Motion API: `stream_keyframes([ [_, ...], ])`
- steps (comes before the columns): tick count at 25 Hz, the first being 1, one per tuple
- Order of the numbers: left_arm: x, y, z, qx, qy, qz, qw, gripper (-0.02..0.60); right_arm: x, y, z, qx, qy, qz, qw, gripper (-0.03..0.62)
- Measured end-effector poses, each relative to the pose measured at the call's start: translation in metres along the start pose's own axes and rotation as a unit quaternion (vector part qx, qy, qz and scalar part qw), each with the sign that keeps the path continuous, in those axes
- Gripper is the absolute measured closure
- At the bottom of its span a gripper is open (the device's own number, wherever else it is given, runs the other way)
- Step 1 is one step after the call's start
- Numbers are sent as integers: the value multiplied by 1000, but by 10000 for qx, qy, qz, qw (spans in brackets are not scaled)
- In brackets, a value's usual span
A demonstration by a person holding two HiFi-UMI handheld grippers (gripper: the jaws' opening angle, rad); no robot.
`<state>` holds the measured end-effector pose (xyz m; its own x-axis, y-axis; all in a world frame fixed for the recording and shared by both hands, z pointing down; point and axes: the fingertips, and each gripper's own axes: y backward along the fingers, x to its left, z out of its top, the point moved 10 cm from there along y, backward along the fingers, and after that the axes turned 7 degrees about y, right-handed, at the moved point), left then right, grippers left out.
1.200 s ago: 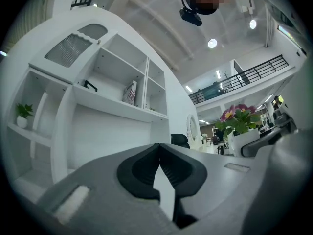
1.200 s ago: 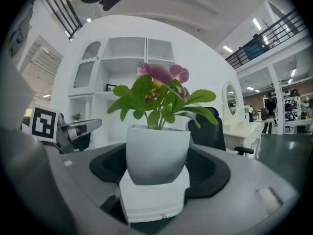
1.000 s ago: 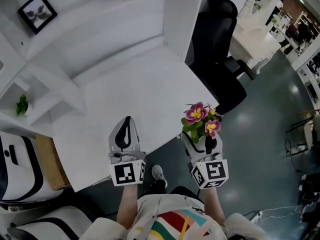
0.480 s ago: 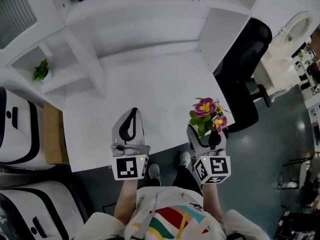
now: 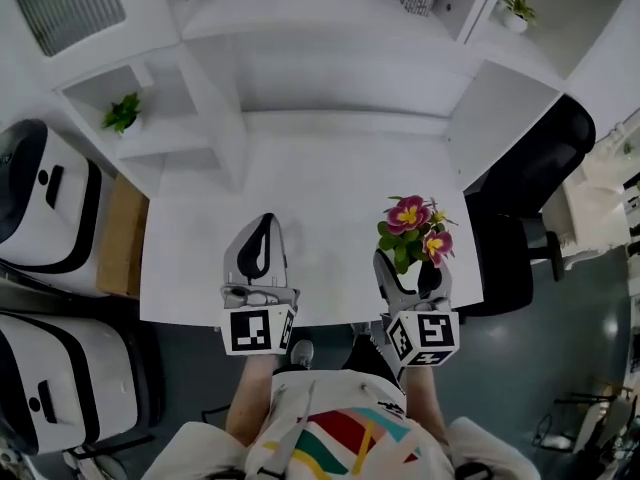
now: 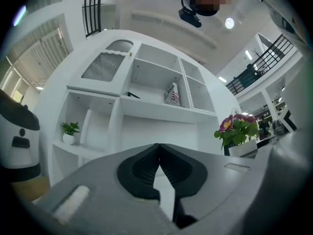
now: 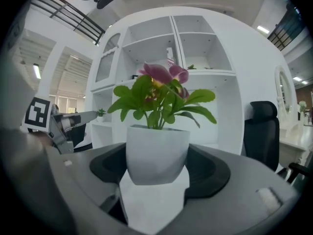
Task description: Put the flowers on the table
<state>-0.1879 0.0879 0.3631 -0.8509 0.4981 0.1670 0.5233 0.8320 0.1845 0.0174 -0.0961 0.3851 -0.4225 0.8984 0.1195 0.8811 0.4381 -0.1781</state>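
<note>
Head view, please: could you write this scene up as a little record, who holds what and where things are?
right gripper: fingers shut on the white pot of the flowers
left gripper: fingers together, holding nothing
where the flowers are: over the front right part of the white table; cannot tell if the pot touches it
behind the table: white shelves, with a small green plant
right of the table: black chair
</note>
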Motion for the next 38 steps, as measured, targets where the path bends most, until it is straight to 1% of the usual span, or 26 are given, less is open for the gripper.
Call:
stream_keyframes([
  [3, -9, -12, -6, 59, -198, 377, 9991, 578, -19, -21, 1, -3, 21, 344, 9994, 246],
  [7, -27, -34, -8, 17, -282, 730, 9969, 578, -48, -50, 4, -44, 60, 787, 9969, 246],
  [10, -46, -49, -13, 17, -381, 859, 9956, 578, -68, -67, 1, -92, 151, 1058, 9942, 247],
  [13, -64, -62, -19, 29, -501, 926, 9944, 577, -84, -79, -4, -150, 229, 1224, 9921, 246],
  [17, -84, -79, -23, -22, -608, 1024, 9929, 577, -109, -92, -9, -181, 99, 1420, 9897, 246],
  [22, -101, -95, -27, -49, -659, 1118, 9915, 577, -138, -103, -16, -122, 86, 1408, 9899, 246],
  [27, -117, -112, -36, 43, -662, 1063, 9921, 577, -160, -112, -20, -77, 75, 1349, 9908, 246],
  [31, -126, -121, -41, 142, -756, 1077, 9912, 577, -176, -123, -25, -14, 20, 1312, 9913, 246],
  [35, -127, -124, -44, 201, -853, 1173, 9892, 577, -196, -142, -30, 259, 15, 1238, 9920, 246],
  [38, -127, -123, -45, 270, -930, 1268, 9872, 577, -215, -157, -36, 378, 59, 1080, 9934, 246],
])
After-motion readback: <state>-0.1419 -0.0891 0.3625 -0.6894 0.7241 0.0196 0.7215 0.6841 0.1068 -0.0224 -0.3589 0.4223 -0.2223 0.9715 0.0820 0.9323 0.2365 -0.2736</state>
